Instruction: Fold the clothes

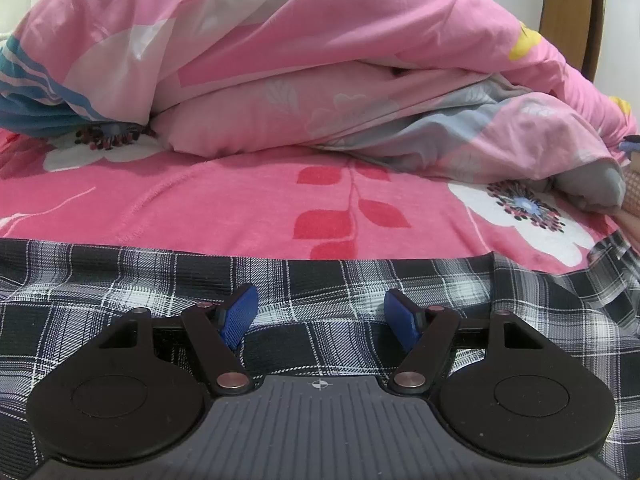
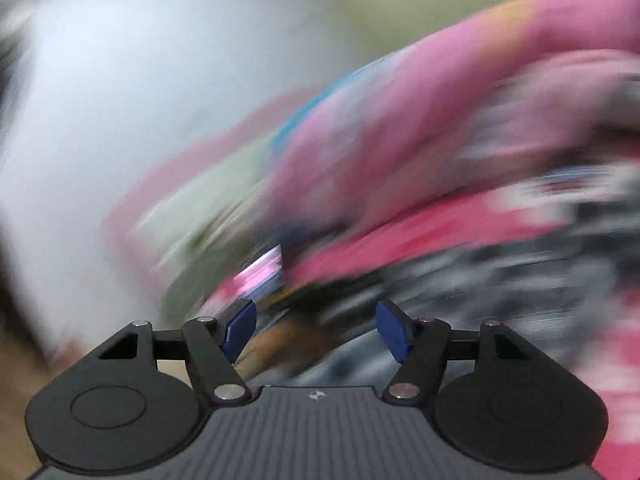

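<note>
- Hovering low over the plaid garment, the left gripper has its blue pads spread wide, with nothing between them.
- The black-and-white checked cloth lies spread on the pink flowered bedsheet, directly under and just ahead of those fingertips.
- Its far edge runs straight across the left wrist view, side to side, so the long line of that edge sits square to the way the fingers point.
- Beyond that edge comes bare sheet, then a heaped pink quilt further back; a wooden door shows at the far right.
- Over to the right gripper: jaws apart as well, empty, but the whole view is smeared with motion blur.
- Through the smear, a dark checked patch sits ahead and to that gripper's right, likely the same garment; the edge or corner cannot be made out.
- My read: the left gripper is clearly the nearer one, practically on the cloth, while the right looks to be off past the garment's side.
- Whether the plaid piece is laid out flat for a fold or already doubled over, these views cannot settle; only a band of it shows.
</note>
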`<control>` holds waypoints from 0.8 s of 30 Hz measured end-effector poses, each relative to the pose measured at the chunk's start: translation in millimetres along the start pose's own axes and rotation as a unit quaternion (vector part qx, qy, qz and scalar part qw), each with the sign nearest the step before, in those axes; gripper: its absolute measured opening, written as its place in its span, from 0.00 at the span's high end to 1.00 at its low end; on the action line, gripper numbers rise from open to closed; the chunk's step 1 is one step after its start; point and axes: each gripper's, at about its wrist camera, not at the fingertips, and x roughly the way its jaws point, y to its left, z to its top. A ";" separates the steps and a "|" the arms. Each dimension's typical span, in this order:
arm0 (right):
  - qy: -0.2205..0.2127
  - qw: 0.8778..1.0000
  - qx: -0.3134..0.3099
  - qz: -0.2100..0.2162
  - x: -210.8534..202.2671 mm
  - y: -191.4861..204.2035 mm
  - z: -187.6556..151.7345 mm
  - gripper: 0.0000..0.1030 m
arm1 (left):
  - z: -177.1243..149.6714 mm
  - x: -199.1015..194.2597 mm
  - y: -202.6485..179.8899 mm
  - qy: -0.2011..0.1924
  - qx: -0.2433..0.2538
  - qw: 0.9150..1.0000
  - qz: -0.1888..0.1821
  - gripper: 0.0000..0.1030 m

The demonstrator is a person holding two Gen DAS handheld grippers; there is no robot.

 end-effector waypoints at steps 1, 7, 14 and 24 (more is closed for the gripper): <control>-0.027 0.997 0.035 -0.056 -9.1 -25.7 6.5 0.33 | -0.1 0.1 0.0 0.000 0.000 1.000 0.000 0.32; -0.134 0.906 0.209 -0.342 -42.9 -156.1 35.9 0.50 | -0.2 0.3 -0.5 0.001 0.002 1.000 0.001 0.32; -0.182 0.874 0.229 -0.389 -18.4 -195.1 53.0 0.86 | -0.4 0.3 -0.4 0.002 0.004 1.000 0.002 0.32; -0.198 0.829 0.089 -0.516 -35.1 -153.3 55.9 0.96 | -0.4 0.9 -0.4 0.002 0.003 1.000 0.002 0.32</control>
